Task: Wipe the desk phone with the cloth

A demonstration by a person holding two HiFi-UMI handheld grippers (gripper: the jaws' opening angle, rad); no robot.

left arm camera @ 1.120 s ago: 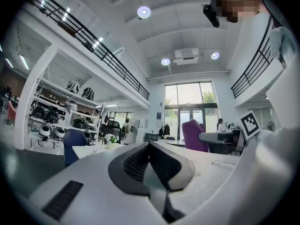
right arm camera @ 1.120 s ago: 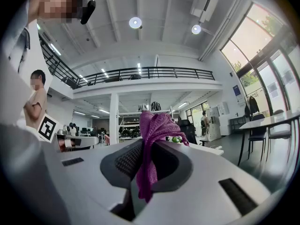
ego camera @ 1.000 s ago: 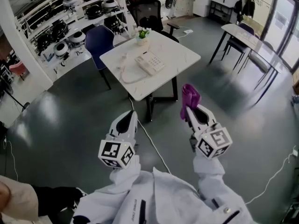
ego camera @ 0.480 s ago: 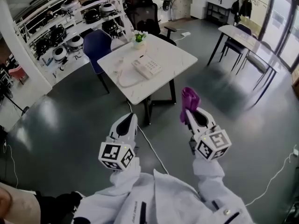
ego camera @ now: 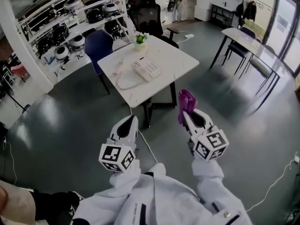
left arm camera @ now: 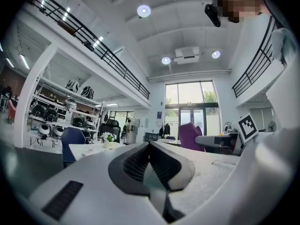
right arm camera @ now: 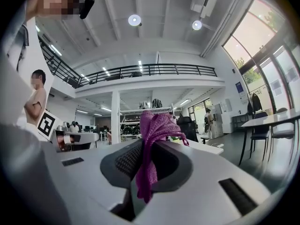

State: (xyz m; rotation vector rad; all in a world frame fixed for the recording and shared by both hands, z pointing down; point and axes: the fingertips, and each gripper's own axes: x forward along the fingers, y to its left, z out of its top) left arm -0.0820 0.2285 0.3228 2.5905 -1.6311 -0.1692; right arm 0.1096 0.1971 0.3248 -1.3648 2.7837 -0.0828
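Observation:
A cream desk phone (ego camera: 146,71) with a coiled cord lies on a white square table (ego camera: 173,64) well ahead of me. My right gripper (ego camera: 188,114) is shut on a purple cloth (ego camera: 185,102), which sticks up out of its jaws; the right gripper view shows the cloth (right arm camera: 152,142) pinched between the dark pads. My left gripper (ego camera: 128,126) is shut with nothing in it. In the left gripper view its pads (left arm camera: 140,162) meet with no gap. Both grippers hang over the grey floor, a good way short of the table.
A small flower pot (ego camera: 140,38) stands at the table's far corner. A blue chair (ego camera: 97,45) and a black office chair (ego camera: 149,16) stand behind the table. Shelving with helmets (ego camera: 70,22) lines the left. Another table with chairs (ego camera: 249,41) is at right. A white cable (ego camera: 150,144) runs across the floor.
The table and phone have shifted slightly in the head view as the person moves. The right gripper with the cloth has drifted a little left and down. Jaws unchanged.

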